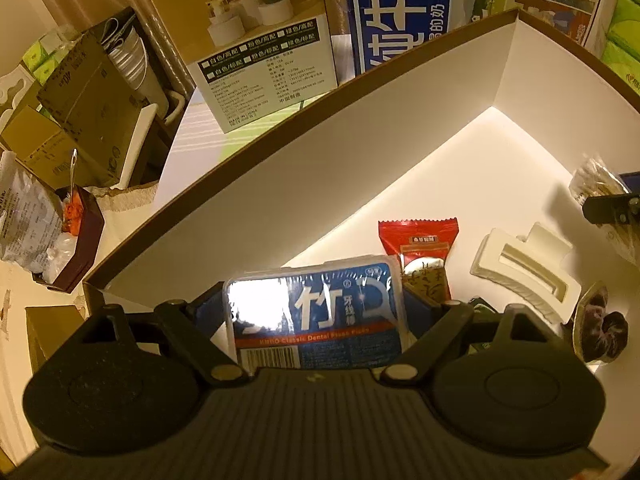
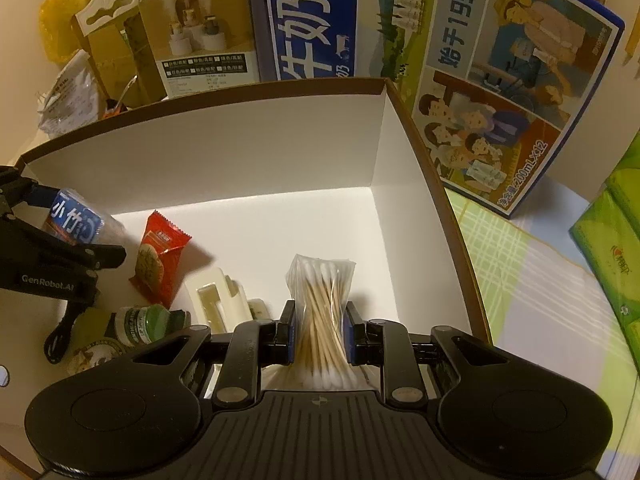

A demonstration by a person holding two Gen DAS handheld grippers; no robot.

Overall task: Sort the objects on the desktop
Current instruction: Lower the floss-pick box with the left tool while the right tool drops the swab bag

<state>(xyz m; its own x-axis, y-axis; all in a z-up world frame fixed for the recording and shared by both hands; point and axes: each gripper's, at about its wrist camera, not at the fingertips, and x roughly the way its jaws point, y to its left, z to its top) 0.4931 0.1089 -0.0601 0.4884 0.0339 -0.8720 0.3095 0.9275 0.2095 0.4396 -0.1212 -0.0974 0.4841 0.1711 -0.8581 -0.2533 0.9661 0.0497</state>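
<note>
A large open cardboard box with white inner walls (image 2: 224, 160) holds everything. Inside it, the left gripper (image 1: 314, 312) has its fingers spread wide around a blue plastic case of dental floss picks (image 1: 312, 304), beside a cream plastic hair claw (image 1: 524, 272) and a red snack packet (image 1: 420, 248). The right gripper (image 2: 320, 336) pinches a clear bag of wooden cotton swabs (image 2: 320, 312) above the box floor.
</note>
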